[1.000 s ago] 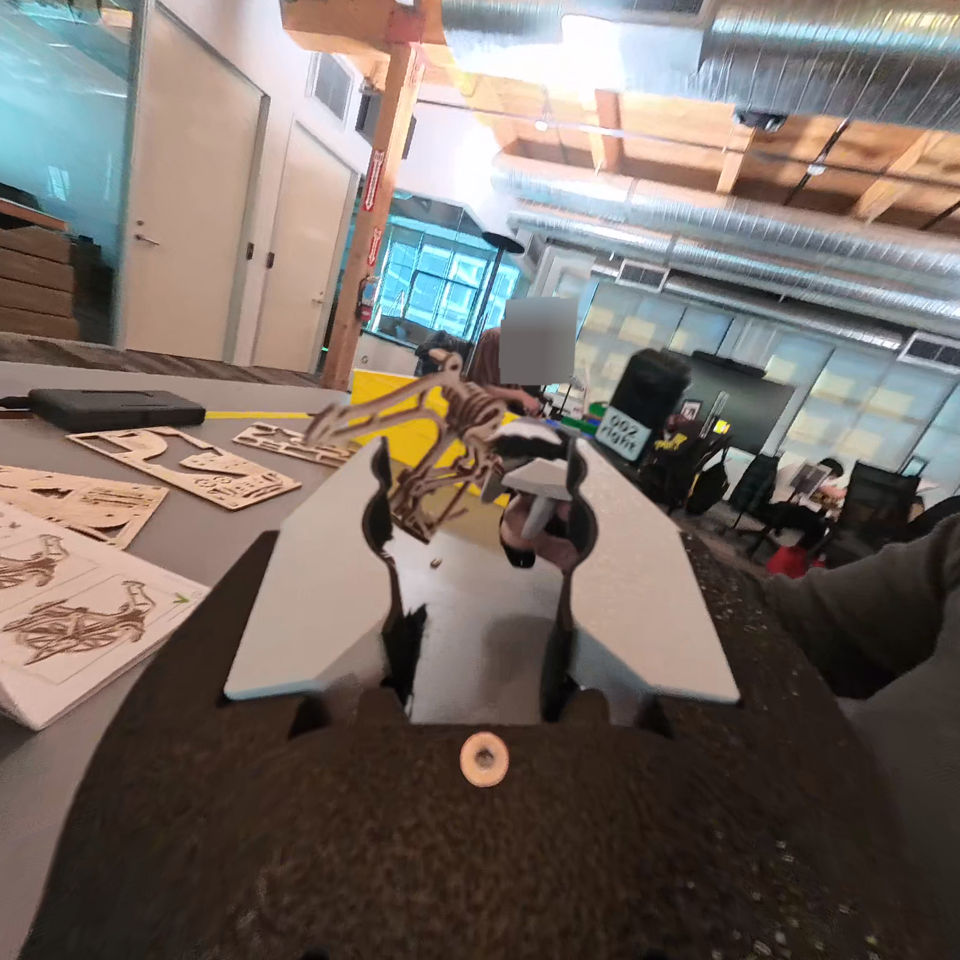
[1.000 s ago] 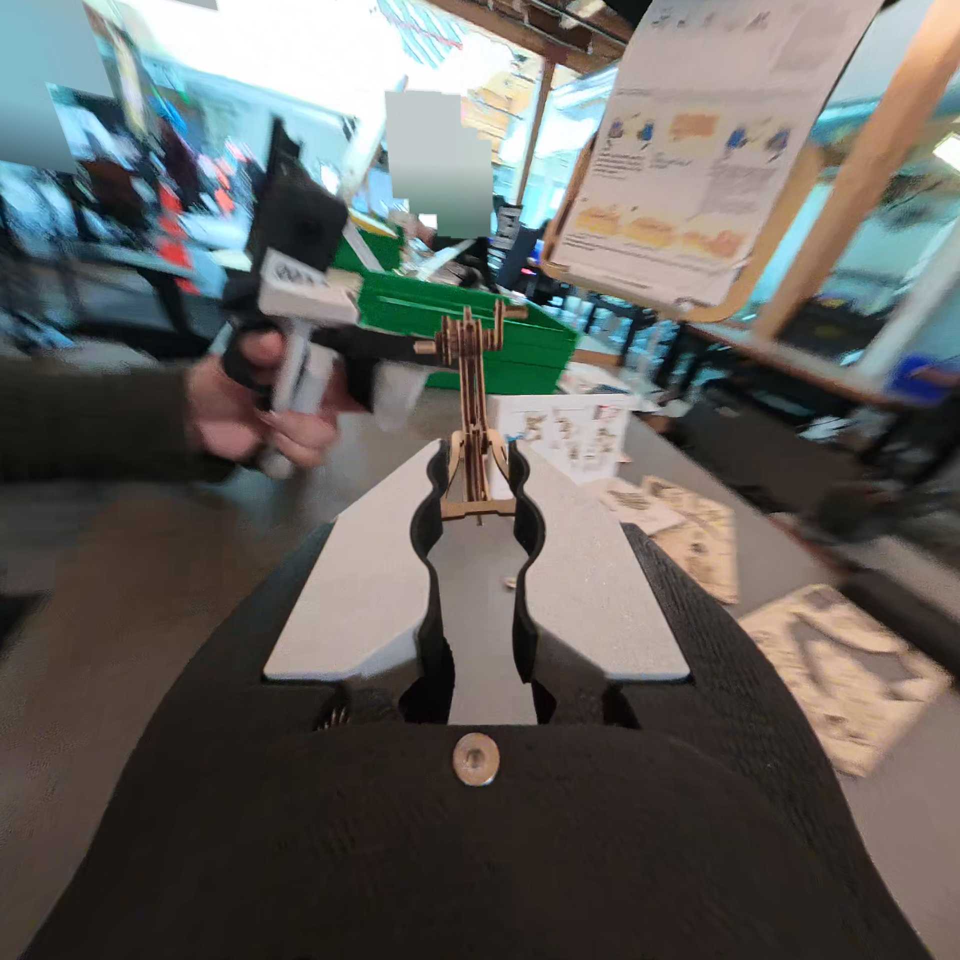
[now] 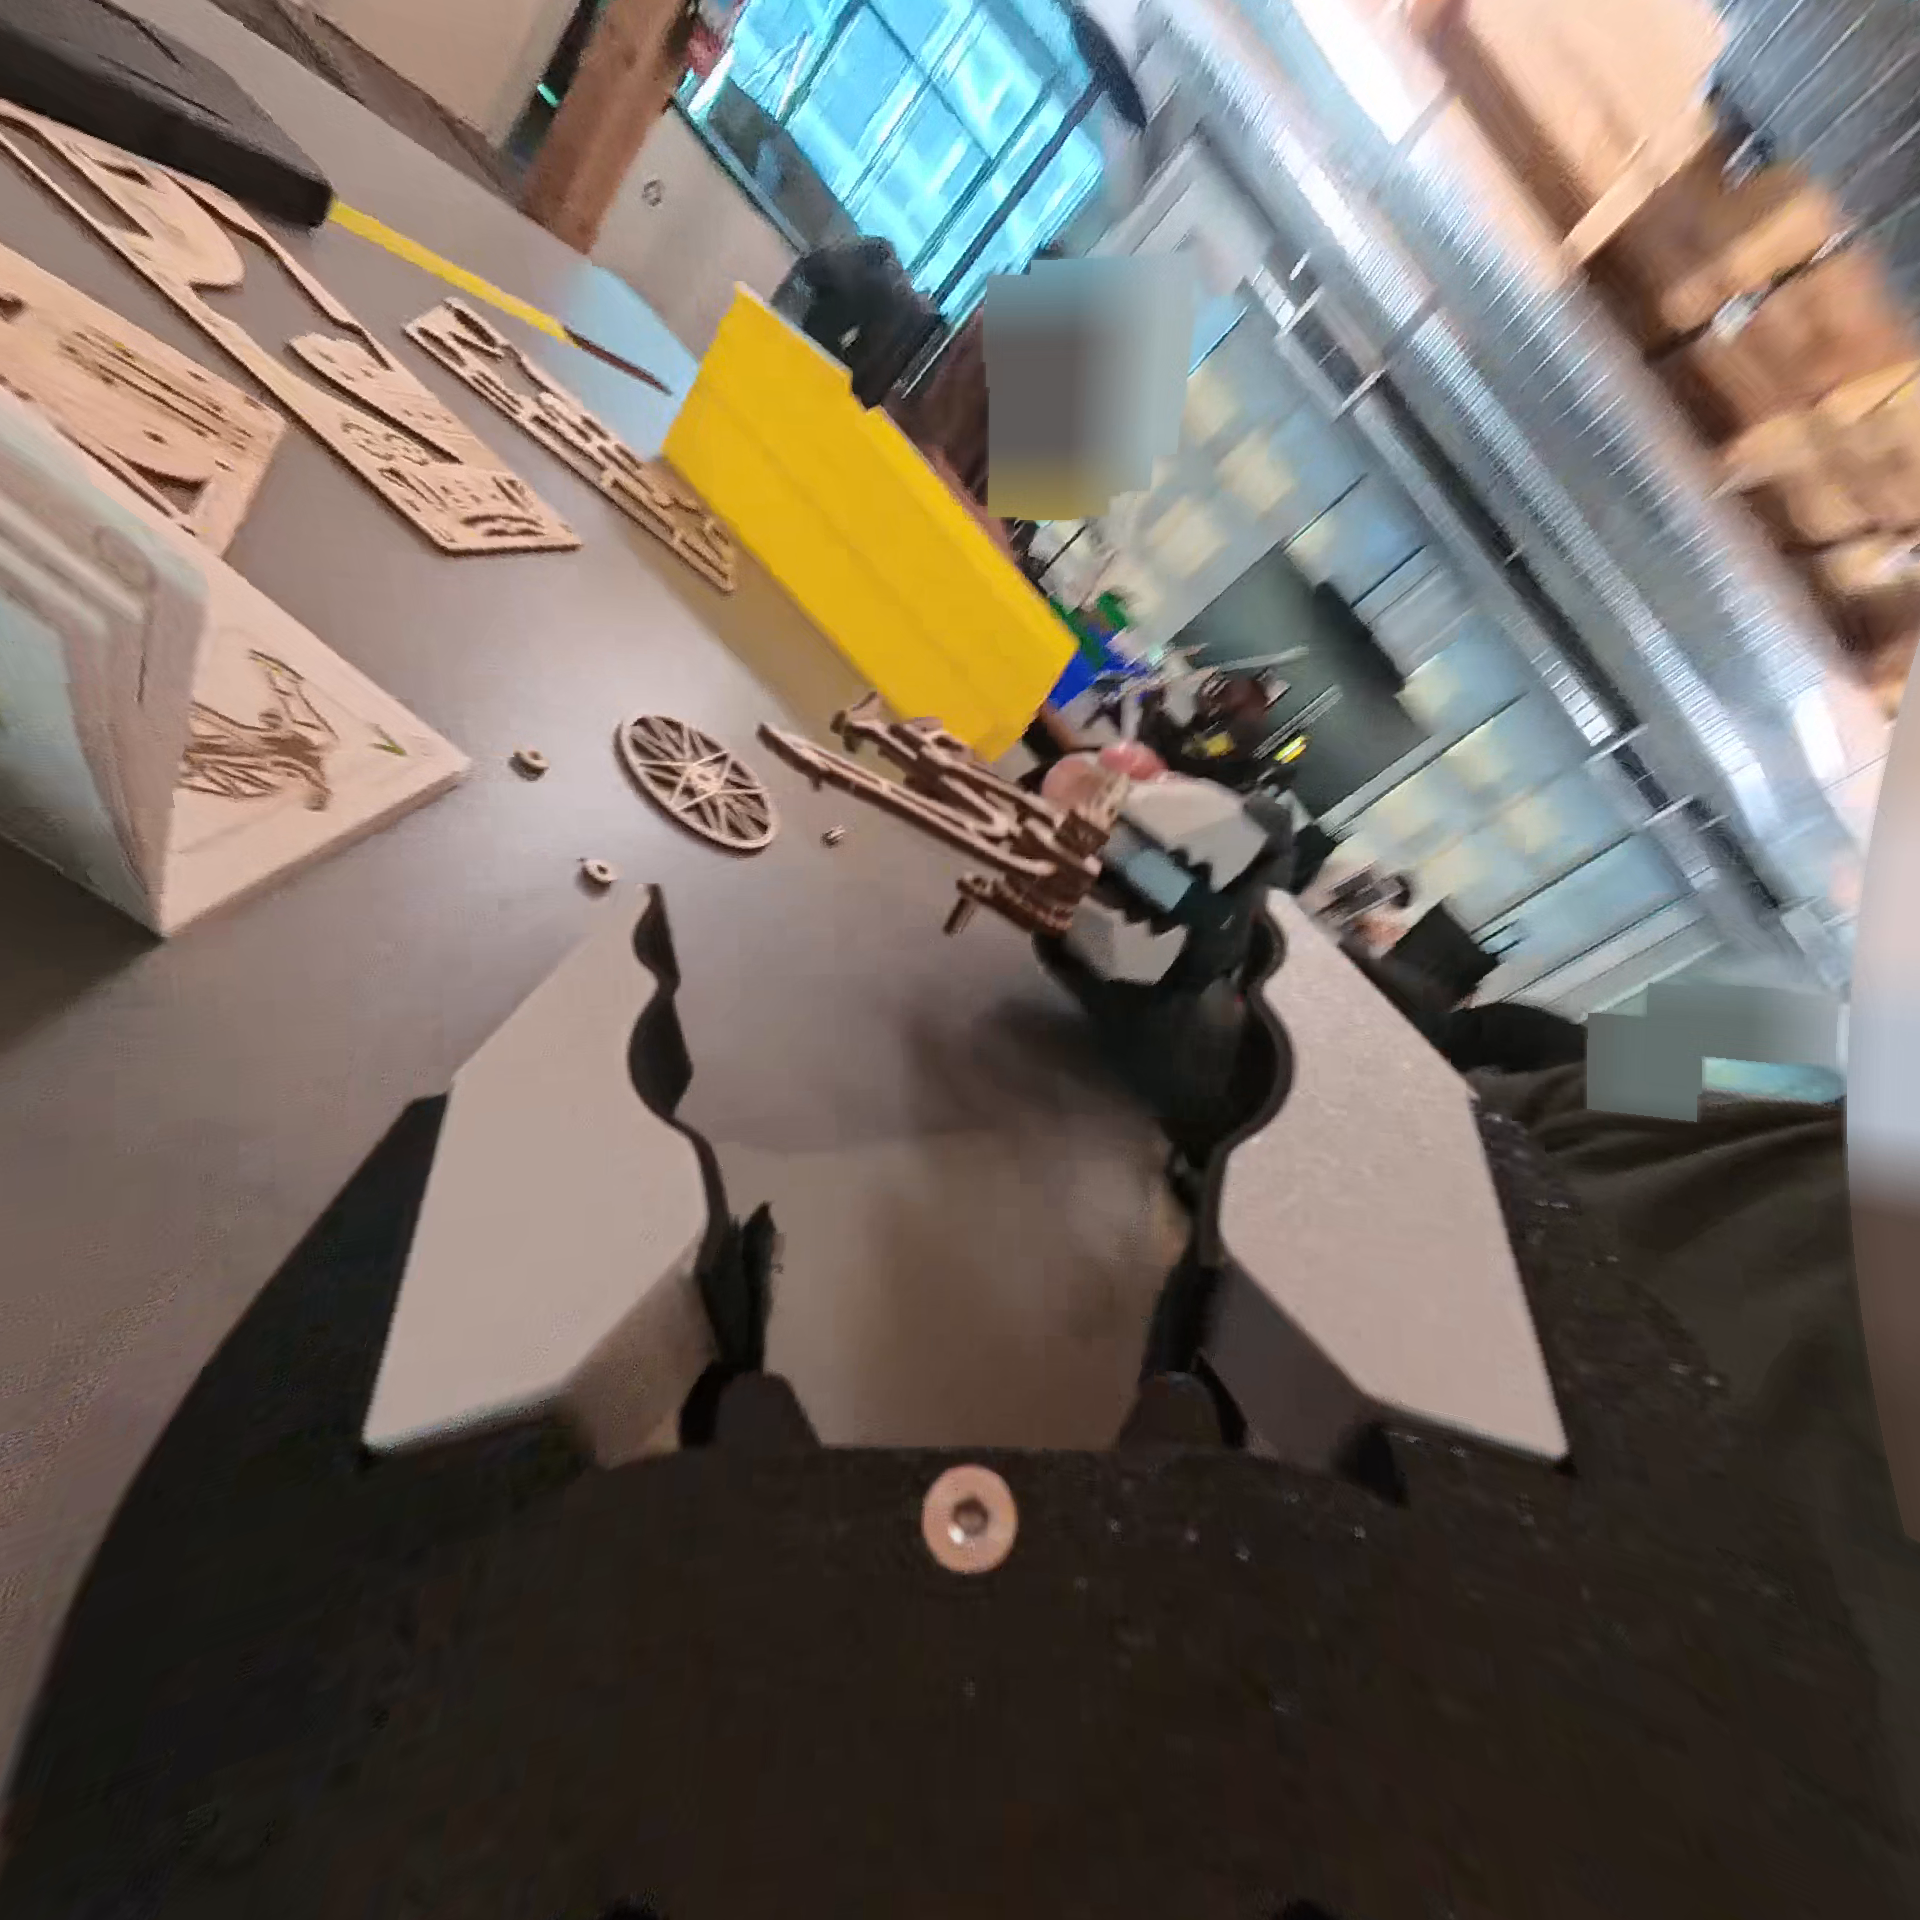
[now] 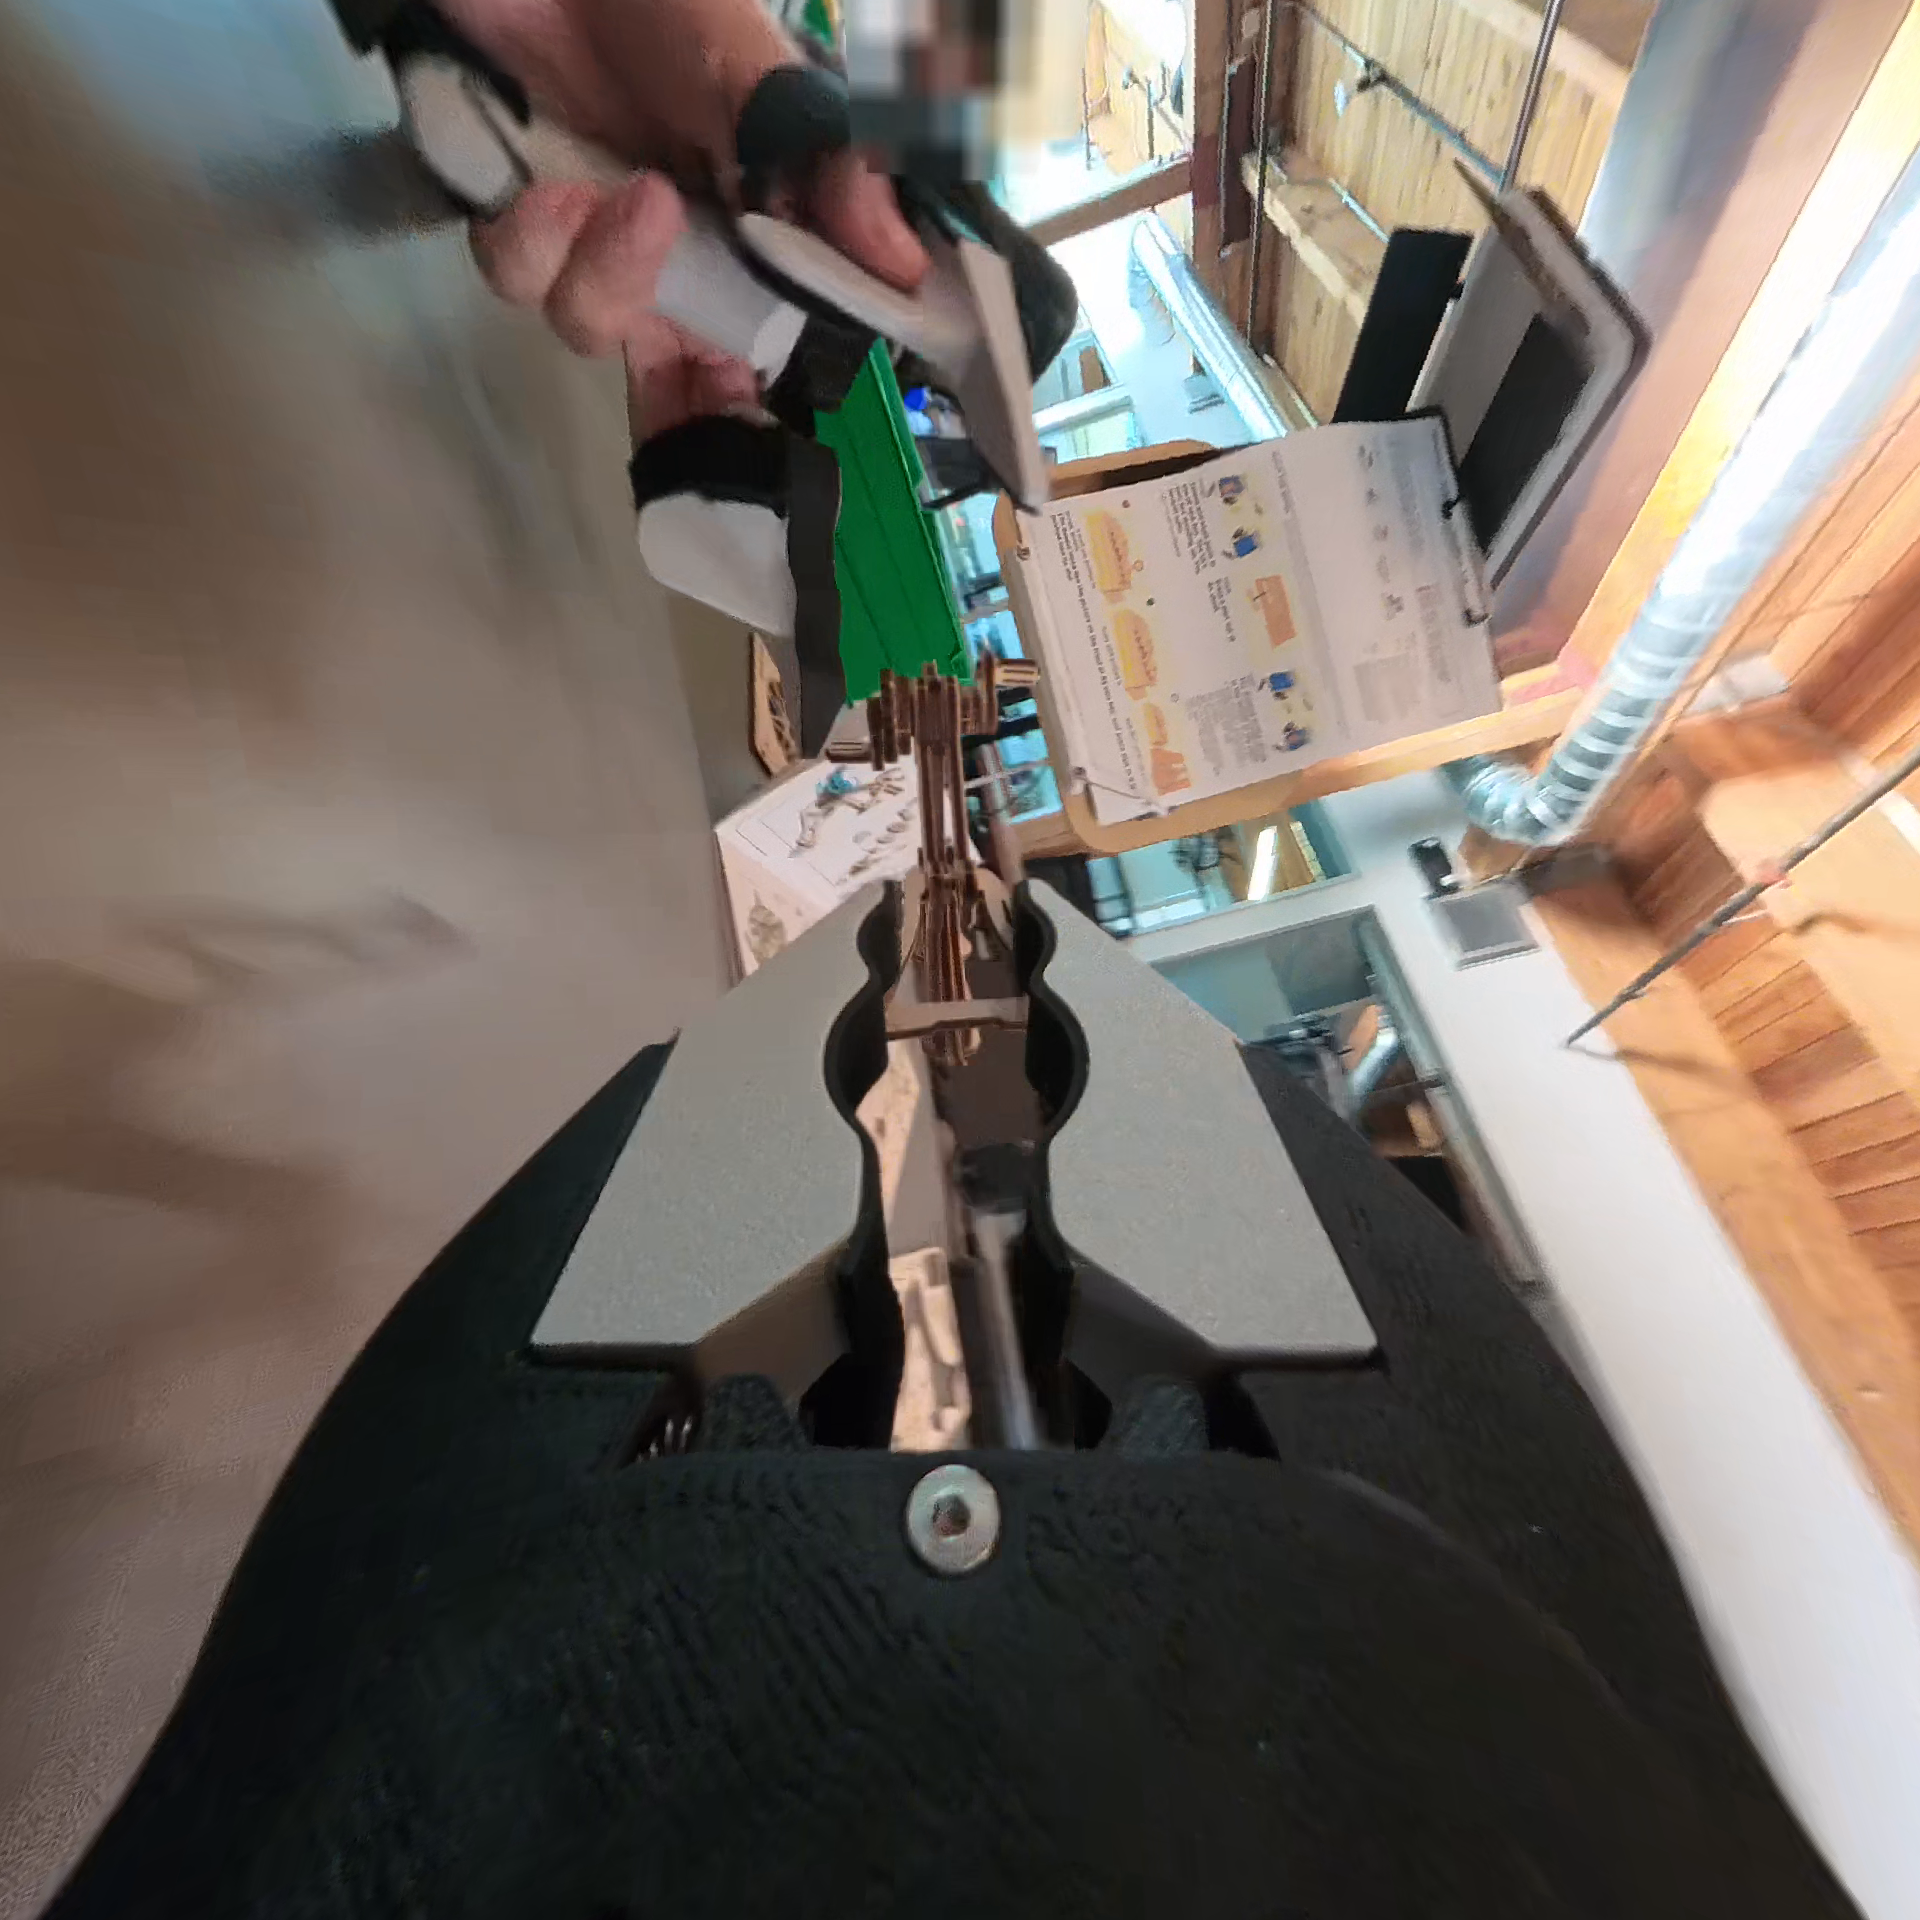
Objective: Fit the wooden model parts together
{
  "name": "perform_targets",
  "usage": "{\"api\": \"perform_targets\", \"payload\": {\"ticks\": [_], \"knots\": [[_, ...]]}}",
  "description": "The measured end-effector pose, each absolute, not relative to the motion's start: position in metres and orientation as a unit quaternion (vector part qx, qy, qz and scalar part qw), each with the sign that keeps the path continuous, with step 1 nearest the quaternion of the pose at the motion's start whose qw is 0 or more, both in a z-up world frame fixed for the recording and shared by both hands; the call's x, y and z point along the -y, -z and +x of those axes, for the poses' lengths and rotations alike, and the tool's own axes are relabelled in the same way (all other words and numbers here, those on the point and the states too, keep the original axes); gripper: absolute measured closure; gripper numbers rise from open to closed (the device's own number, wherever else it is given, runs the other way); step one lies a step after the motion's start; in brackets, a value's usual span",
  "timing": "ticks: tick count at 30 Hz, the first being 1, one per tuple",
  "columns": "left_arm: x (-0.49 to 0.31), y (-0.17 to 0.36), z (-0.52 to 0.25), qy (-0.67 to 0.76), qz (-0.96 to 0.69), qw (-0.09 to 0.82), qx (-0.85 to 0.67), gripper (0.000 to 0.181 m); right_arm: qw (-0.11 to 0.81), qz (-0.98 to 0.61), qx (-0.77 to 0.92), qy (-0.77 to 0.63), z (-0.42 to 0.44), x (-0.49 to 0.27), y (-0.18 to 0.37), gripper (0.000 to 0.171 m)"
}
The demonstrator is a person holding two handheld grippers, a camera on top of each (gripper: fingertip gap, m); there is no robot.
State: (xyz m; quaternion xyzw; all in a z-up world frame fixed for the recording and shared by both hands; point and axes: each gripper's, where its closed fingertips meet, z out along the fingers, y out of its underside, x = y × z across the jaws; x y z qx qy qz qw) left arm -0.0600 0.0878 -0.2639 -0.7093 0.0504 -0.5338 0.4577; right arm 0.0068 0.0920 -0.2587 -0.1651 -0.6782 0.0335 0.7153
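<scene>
1. The right gripper (image 4: 951, 935) is closed down on the wooden model (image 4: 940, 831), pinching its base at the centre of the right wrist view while the rest juts up toward the green bin (image 4: 883, 540).
2. The left gripper (image 3: 961, 935) stands wide apart and holds nothing. In its view the model (image 3: 935, 821) sits just beyond its right fingertip, at centre right.
3. Judged step: between fittings, with the assembly held aloft and the free gripper about to fetch a part.
4. The wooden wheel (image 3: 694, 784) lies flat on the grey table (image 3: 520, 987) at centre, with small loose pieces beside it. It looks the likely next pick, calling for a low, level approach to catch its thin rim.
5. Room: open table lies before the left fingers. The white box (image 3: 187, 727) crowds the left edge, the yellow bin (image 3: 862, 540) stands behind the wheel, and cut-out sheets (image 3: 416, 416) fill the upper left.
</scene>
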Motion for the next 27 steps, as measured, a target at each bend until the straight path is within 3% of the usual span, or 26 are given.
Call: {"api": "perform_targets", "payload": {"ticks": [8, 11, 15, 20, 25, 27], "knots": [[-0.092, 0.266, -0.051, 0.614, -0.673, 0.412, 0.003, 0.124, 0.720, -0.050, 0.687, 0.088, 0.002, -0.075, 0.268, 0.152], [-0.090, 0.270, -0.044, 0.611, -0.676, 0.412, -0.017, 0.172, 0.726, -0.027, 0.679, 0.105, 0.001, -0.069, 0.266, 0.152], [-0.090, 0.258, -0.052, 0.601, -0.657, 0.454, -0.031, 0.181, 0.744, -0.009, 0.662, 0.088, 0.004, -0.062, 0.260, 0.145], [-0.092, 0.246, -0.069, 0.578, -0.636, 0.511, -0.031, 0.181, 0.754, -0.132, 0.639, -0.073, 0.017, -0.076, 0.236, 0.127], [-0.091, 0.234, -0.072, 0.579, -0.605, 0.546, -0.046, 0.181, 0.708, -0.268, 0.600, -0.258, 0.021, -0.097, 0.225, 0.128], [-0.087, 0.221, -0.071, 0.589, -0.575, 0.564, -0.064, 0.181, 0.709, -0.283, 0.590, -0.264, 0.020, -0.104, 0.227, 0.128]]}}
